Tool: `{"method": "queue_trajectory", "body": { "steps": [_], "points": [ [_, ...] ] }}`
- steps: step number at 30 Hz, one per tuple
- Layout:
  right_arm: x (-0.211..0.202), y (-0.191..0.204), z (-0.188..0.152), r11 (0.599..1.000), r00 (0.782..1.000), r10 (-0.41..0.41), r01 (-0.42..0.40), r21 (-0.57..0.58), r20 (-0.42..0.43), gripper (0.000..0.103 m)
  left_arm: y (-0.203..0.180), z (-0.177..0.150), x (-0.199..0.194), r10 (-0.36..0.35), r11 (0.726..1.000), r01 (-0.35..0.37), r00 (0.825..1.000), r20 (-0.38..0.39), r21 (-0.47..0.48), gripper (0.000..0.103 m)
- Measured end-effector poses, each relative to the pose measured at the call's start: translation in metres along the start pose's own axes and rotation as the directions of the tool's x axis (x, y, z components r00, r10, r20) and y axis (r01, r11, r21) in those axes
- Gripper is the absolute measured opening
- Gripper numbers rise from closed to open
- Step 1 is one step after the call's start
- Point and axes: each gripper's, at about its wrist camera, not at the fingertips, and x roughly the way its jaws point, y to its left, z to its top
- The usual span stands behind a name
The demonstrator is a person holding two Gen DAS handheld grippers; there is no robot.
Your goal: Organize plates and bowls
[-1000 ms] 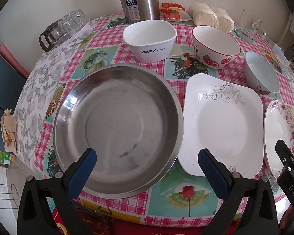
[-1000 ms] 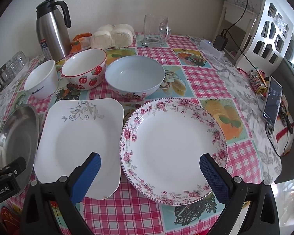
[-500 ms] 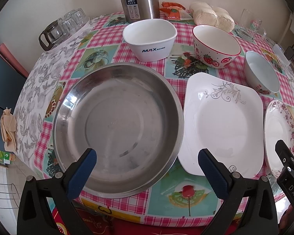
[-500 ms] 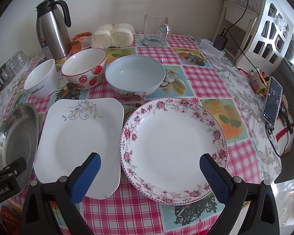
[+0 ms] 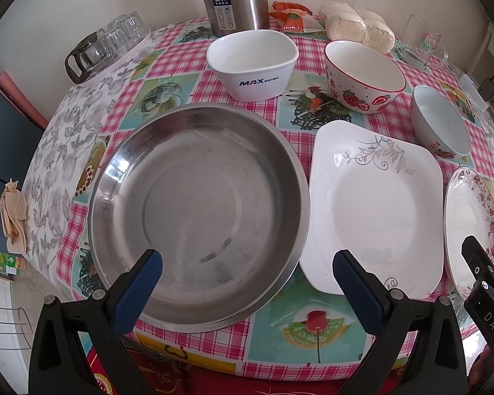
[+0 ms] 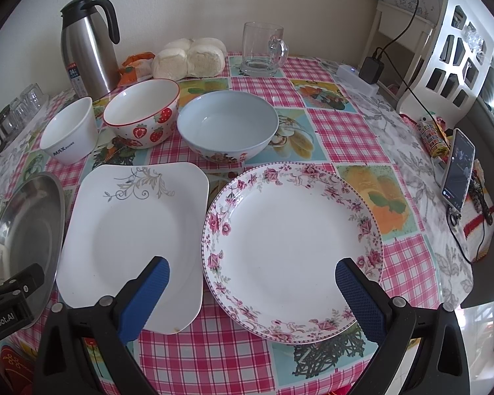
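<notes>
Judging from the layout, I had not started the organizing: every dish lay singly on the checked tablecloth [image 6: 342, 131], nothing stacked, so all nesting and stacking remained to be done.

Count, largest to smallest:

1. Plates, three, in the near row. The steel plate [image 5: 197, 210] lay at the left, directly ahead of my left gripper [image 5: 243, 283]. The square white plate [image 6: 131, 230] lay in the middle, its edge just beside the steel rim. The floral round plate [image 6: 293, 250] lay at the right, ahead of my right gripper [image 6: 252, 288].
2. Bowls, three, in the far row. The pale blue bowl [image 6: 227, 128] stood behind the floral round plate, the strawberry bowl [image 6: 141, 118] to its left, and the white MAX bowl [image 5: 252, 62] at the far left.

Gripper state: both of my grippers had their fingers spread wide and carried nothing. Each hovered at the near table edge, above its plate and not touching it.

Other items, not part of the task as I read it: one steel thermos [image 6: 85, 52], one glass mug [image 6: 263, 49], one bag of buns [image 6: 189, 57] and one phone [image 6: 457, 168] at the right edge.
</notes>
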Motion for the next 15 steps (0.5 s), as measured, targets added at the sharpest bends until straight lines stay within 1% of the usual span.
{"method": "queue_trajectory", "body": {
  "steps": [10,15],
  "points": [
    [-0.003,0.000,-0.004,1.000,1.000,0.000,0.000,-0.003,0.000,0.102,0.002,0.001,0.001,-0.002,1.000,0.002,1.000,-0.005,-0.005,0.103],
    [0.000,0.008,0.000,1.000,1.000,0.009,-0.009,-0.008,-0.009,0.102,0.014,0.006,0.002,-0.013,0.999,0.013,1.000,-0.010,-0.031,0.103]
  ]
}}
